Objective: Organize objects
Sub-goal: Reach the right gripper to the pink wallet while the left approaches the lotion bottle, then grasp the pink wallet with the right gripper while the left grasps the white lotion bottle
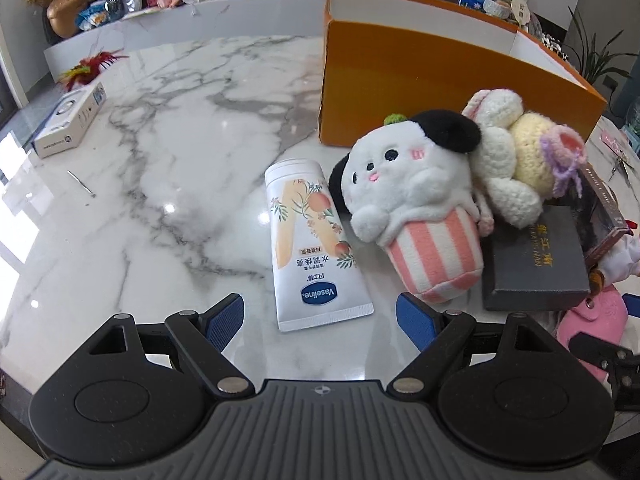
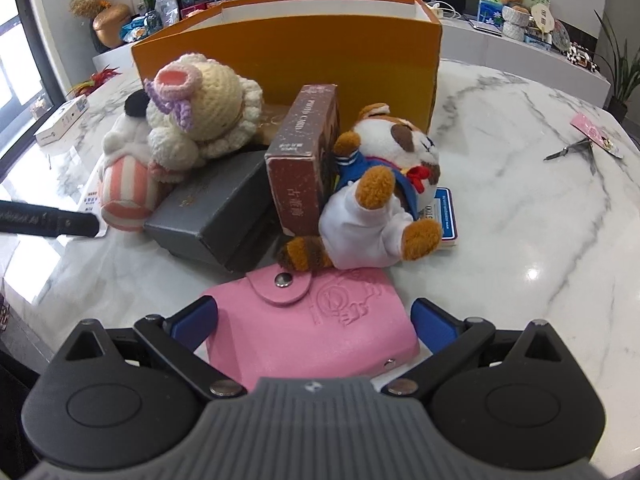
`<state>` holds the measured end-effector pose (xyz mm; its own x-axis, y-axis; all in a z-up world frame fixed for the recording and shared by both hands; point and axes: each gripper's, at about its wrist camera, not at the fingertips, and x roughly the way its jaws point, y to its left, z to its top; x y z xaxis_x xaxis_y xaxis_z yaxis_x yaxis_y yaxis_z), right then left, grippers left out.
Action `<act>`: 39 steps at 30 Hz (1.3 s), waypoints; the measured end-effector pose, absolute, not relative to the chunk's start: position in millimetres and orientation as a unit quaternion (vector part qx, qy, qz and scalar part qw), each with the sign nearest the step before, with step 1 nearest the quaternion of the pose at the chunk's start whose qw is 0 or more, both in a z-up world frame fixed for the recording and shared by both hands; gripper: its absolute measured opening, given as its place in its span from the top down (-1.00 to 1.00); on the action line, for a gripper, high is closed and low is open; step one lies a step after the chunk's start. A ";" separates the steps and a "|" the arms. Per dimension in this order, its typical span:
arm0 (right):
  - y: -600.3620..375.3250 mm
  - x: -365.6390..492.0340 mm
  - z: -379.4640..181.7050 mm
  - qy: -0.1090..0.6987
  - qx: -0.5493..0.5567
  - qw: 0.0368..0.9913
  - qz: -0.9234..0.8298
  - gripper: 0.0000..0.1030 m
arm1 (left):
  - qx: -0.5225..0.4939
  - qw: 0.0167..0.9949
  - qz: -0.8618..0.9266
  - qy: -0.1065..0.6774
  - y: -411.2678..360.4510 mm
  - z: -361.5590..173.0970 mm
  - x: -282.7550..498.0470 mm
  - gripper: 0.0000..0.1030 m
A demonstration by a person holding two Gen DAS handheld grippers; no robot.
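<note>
Between my right gripper's (image 2: 314,320) spread blue pads (image 2: 434,326) lies the pink snap-button card wallet (image 2: 320,332), flat on the marble table (image 2: 520,208); whether the pads touch its edges I cannot tell. My left gripper (image 1: 320,320) is spread wide too, pinching nothing, with the crimped end of the Vaseline tube (image 1: 310,246) lying just ahead of its fingertips. I take the orange box (image 2: 288,52) as my landmark: it stands open-topped at the far side. In front of it, the raccoon plush in a blue sailor collar (image 2: 384,188) lies against a brown card box (image 2: 304,160) standing on end, with a grey gift box (image 2: 216,216) beside that. A crocheted sheep doll (image 1: 516,148) rests on the grey box and leans against the striped cupcake plush (image 1: 416,208), which lies just beside the tube. Well left of the orange box sits a small white carton (image 1: 70,120).
</note>
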<state>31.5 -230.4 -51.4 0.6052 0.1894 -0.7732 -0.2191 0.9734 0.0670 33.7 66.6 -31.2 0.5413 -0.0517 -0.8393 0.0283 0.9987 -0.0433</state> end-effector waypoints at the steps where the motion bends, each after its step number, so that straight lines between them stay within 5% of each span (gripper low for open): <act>1: -230.0 31.6 -51.8 0.429 -0.017 0.896 0.115 -0.99 | -0.012 0.878 -0.025 0.479 66.9 -31.1 37.7 -0.92; 11: -230.9 35.7 -50.9 0.439 -0.009 0.890 0.122 -0.99 | -0.111 0.874 0.011 0.472 105.2 -21.6 71.4 -0.92; 39: -243.0 34.8 -53.8 0.435 0.000 0.885 0.164 -0.99 | -0.021 0.878 0.014 0.478 65.9 -44.0 86.4 -0.87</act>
<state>34.8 -243.0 -53.8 0.5671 0.2907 -0.7706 -0.2899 0.9462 0.1436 86.4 65.9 -44.0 0.5426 0.0038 -0.8400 -0.0443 0.9987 -0.0241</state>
